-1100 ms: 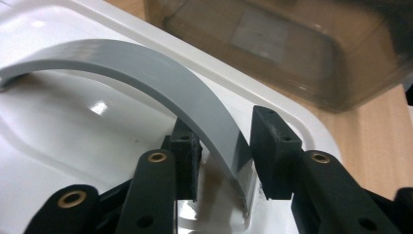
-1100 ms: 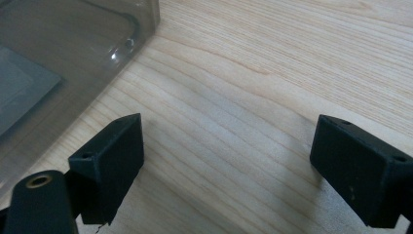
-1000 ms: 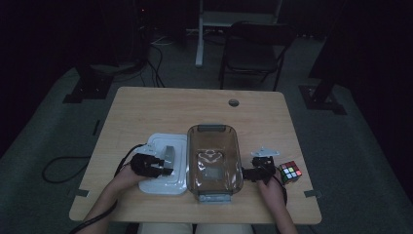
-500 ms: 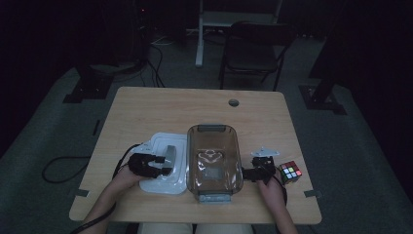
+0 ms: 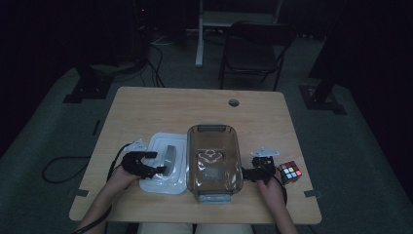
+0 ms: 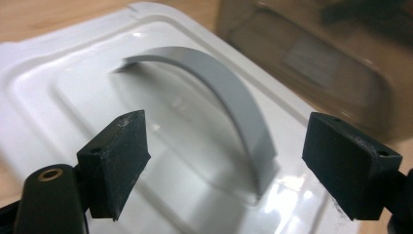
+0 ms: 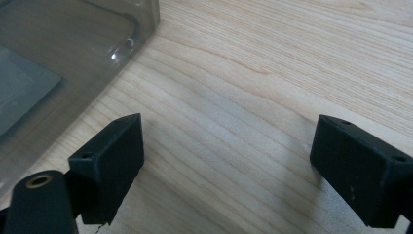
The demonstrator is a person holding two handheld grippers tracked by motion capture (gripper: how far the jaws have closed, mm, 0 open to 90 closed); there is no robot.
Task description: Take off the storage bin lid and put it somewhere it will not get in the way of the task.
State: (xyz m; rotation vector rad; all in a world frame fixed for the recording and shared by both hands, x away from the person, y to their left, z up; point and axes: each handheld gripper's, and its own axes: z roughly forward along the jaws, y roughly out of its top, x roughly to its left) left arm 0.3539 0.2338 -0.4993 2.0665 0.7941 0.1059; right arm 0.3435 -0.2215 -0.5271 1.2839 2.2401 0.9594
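The left claw [image 6: 224, 161] stands with its jaws wide apart and nothing pressed between them; they have just been opening, and the grey arched handle [image 6: 229, 92] of the white lid [image 6: 53, 87] rises between them, closer to the jaw at 3 o'clock, touching neither pad. In the high view the left claw [image 5: 155, 163] sits at the lid's [image 5: 165, 180] 9 o'clock edge, pointing toward 3 o'clock, with the handle [image 5: 169, 156] just past its tips. The lid lies flat on the desk [image 5: 160, 107], its right edge just beside the clear brown tub [image 5: 214, 161], which stands open-topped at the desk's near middle with its long sides running from 12 to 6 o'clock. The right claw [image 7: 226, 161] is also open, its jaws wide apart over bare wood and holding nothing; the tub's corner [image 7: 73, 48] lies at 10 o'clock from it in the right claw's own view. From above, the right claw [image 5: 246, 174] is near the tub's 3 o'clock side, pointing toward 9 o'clock, whether it touches the wall I cannot tell. A colour cube [image 5: 290, 171] rests on the desk just beyond that claw at 3 o'clock. A round hole [image 5: 234, 103] marks the desk's far edge at 12 o'clock, and a dark chair [image 5: 255, 48] stands on the floor behind.
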